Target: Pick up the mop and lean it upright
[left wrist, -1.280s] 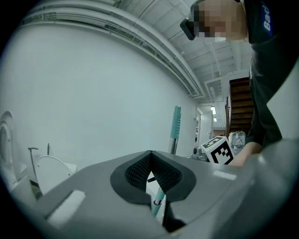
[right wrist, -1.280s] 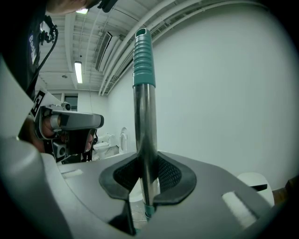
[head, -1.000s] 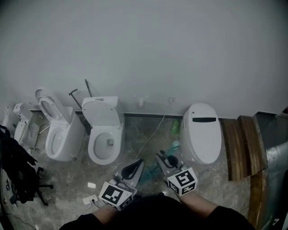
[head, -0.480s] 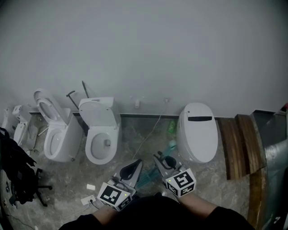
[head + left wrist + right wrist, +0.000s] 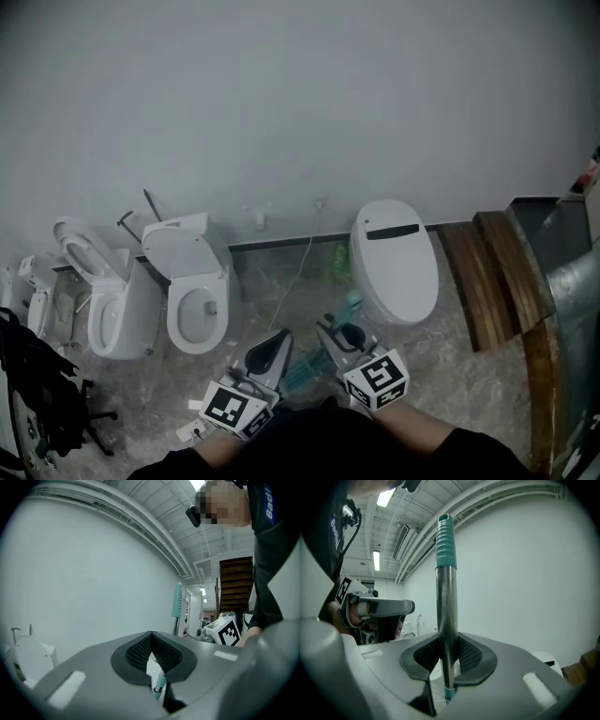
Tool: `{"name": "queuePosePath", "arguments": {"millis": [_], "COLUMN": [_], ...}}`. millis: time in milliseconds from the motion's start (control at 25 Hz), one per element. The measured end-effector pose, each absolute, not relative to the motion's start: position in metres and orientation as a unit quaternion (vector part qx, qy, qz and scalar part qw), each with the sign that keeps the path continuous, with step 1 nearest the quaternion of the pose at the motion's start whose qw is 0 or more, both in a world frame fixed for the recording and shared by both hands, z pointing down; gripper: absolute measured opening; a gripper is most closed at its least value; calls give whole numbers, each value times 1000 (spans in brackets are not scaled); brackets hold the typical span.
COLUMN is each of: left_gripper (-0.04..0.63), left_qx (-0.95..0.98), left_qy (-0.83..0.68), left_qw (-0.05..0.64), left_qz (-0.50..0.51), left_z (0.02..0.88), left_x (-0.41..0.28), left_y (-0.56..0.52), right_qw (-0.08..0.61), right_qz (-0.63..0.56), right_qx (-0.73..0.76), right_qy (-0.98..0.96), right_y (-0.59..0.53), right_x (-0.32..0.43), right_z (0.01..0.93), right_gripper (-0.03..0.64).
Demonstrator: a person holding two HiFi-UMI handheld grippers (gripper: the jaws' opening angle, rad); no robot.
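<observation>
The mop's silver pole [image 5: 446,611] stands upright between the pads of my right gripper [image 5: 446,641], which is shut on it; its ribbed teal grip [image 5: 445,541] is at the top. In the head view the teal grip [image 5: 350,304] shows just beyond my right gripper [image 5: 332,332], and more teal mop parts [image 5: 302,368] lie low between the two grippers. My left gripper [image 5: 279,339] hangs just left of the mop. Its tips meet in the left gripper view [image 5: 151,633], and a short stretch of pole [image 5: 158,684] shows through the gap behind them. The grip [image 5: 177,600] rises to its right.
A closed white toilet [image 5: 394,262] sits on the marble floor ahead to the right, two open ones [image 5: 192,291] [image 5: 103,305] to the left. A cable [image 5: 295,277] and a green bottle [image 5: 339,255] lie between. Wooden steps [image 5: 483,277] are at right, a black chair [image 5: 47,394] at left.
The head view has swung right, so the toilets sit further left and lower in the frame. Both grippers and the mop keep the same places relative to each other.
</observation>
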State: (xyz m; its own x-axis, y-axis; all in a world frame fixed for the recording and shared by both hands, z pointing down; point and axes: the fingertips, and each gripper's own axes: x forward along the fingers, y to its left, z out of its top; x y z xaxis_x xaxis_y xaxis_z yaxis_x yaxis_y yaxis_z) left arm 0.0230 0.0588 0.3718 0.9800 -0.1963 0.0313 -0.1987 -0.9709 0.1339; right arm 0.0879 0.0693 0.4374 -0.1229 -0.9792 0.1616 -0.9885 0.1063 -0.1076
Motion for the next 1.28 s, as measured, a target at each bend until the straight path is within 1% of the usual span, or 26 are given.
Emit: {"name": "queuePosePath", "arguments": {"millis": [480, 720, 960, 1160, 1280], "left_gripper": [15, 15, 15, 15, 15], "left_qx": [997, 993, 982, 970, 967], "left_qy": [-4, 71, 155, 209, 231], "left_qw": [72, 90, 102, 119, 111], "left_qz": [14, 6, -23, -8, -2], "left_z": [371, 378, 364, 372, 372], "left_x": [82, 133, 187, 223, 234], "left_y": [79, 67, 72, 97, 120], "right_qw": [30, 27, 37, 32, 31], "right_qz": [99, 110, 102, 96, 93], "right_qx": [732, 782, 830, 865, 872], "right_qy": [-673, -613, -547, -492, -480], "right_y": [114, 130, 159, 191, 208], "right_x": [149, 190, 222, 249, 259], "right_z": [441, 442, 428, 420, 417], "right_gripper": [83, 83, 83, 83, 83]}}
